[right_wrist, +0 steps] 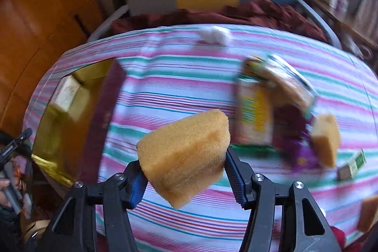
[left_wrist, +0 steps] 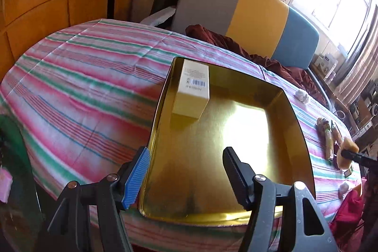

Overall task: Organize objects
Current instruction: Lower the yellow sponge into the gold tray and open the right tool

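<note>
Striped cloth clear left of tin's rim.

Black tongs, blue ribbed pads, silver screws

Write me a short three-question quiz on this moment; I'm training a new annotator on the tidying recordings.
1. True or false: the left gripper holds the cream box.
2. What is the right gripper clamped on? A) sponge B) snack packet C) cotton ball
3. Fill in: the cream box lies inside the ____ tin.

Key:
1. False; its jaws are open and empty above the tin.
2. A, the tan sponge.
3. Gold.
</note>
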The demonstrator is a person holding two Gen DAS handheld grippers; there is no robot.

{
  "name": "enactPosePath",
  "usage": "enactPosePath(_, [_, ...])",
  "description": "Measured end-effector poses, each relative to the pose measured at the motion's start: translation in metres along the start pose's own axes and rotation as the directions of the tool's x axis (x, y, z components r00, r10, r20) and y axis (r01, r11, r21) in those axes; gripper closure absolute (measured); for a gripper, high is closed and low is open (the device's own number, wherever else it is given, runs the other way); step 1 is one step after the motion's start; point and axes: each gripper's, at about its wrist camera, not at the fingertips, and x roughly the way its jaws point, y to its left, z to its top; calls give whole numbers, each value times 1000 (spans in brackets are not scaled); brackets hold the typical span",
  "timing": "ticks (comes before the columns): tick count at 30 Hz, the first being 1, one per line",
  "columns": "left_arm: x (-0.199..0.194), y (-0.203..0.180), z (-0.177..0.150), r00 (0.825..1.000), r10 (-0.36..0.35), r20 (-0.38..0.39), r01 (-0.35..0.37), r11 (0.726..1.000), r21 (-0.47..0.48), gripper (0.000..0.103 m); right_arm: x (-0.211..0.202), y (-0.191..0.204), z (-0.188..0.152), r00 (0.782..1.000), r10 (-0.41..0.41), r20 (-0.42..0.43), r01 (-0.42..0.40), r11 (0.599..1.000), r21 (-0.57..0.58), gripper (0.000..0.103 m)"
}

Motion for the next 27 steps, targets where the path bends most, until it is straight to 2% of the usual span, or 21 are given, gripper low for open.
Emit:
enactPosePath(5, [-6, 7, -7, 1000, 6, -1, -6, 1000, -22, 38, 11, 80, 16, 995, 102, 13, -100, 987, -124, 43])
enactPosePath(12, [-17, 19, -10, 999, 31, 24, -29, 998, -60, 38, 49, 175, 24, 977, 207, -53, -213, 947, -241, 42])
enactPosePath(17, [-20, 32, -7, 997, 50, 51, -45, 994, -101, 38, 80, 221, 25, 968, 227, -108, -249, 926, -282, 42])
enactPosePath(22, [-18, 40, -8, 998, 49, 47, -43, 991, -129, 39, 105, 260, 29, 963, 238, -125, -266, 915, -304, 41])
enactPosePath(26, [-16, 45, -9, 998, 52, 40, -46, 989, -140, 39, 131, 284, 39, 952, 269, -147, -300, 915, -270, 38])
enactPosePath(27, [-15, 45, -9, 998, 52, 37, -46, 989, -144, 39, 138, 289, 42, 948, 280, -154, -312, 915, -257, 34])
